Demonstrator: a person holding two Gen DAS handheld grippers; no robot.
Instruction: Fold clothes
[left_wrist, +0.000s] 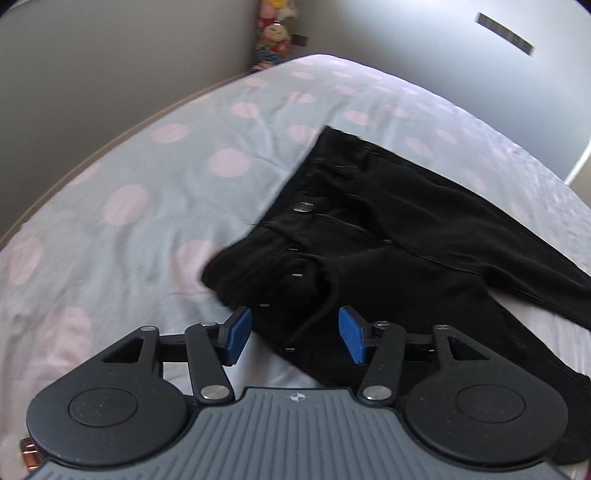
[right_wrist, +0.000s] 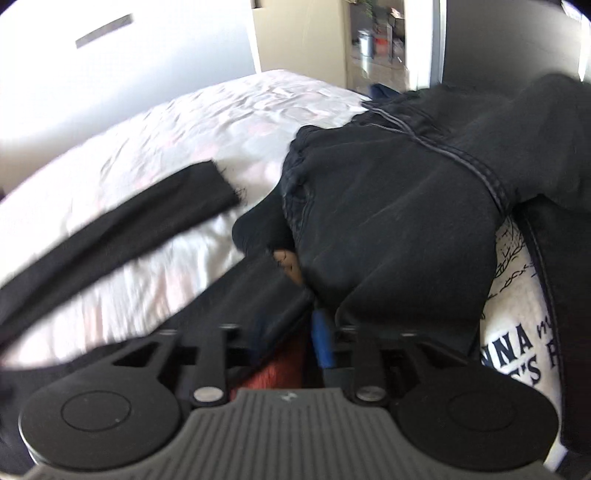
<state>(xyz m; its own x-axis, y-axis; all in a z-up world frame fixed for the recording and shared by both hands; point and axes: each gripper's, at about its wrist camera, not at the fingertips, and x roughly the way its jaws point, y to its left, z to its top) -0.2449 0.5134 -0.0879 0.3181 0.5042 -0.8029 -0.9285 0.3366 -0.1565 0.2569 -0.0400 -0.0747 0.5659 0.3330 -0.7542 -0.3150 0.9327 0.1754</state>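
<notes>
Black jeans (left_wrist: 388, 229) lie flat on a bed sheet (left_wrist: 147, 184) with pink dots, waistband and metal button (left_wrist: 303, 206) toward the left. My left gripper (left_wrist: 295, 334) hangs open just over the near waistband corner; its blue pads (left_wrist: 238, 332) stand apart and press on nothing. In the right wrist view a black trouser leg (right_wrist: 129, 229) stretches across the sheet (right_wrist: 166, 129). My right gripper (right_wrist: 291, 339) sits under the edge of a dark clothes heap (right_wrist: 388, 203). One blue pad (right_wrist: 323, 339) shows, black cloth hides the other finger, and the jaws stand apart.
A white printed garment (right_wrist: 517, 314) lies under the dark heap at the right. Something red (right_wrist: 273, 373) shows below the right gripper. Stuffed toys (left_wrist: 273, 33) sit in the wall corner behind the bed. A doorway with shelves (right_wrist: 380, 40) lies beyond.
</notes>
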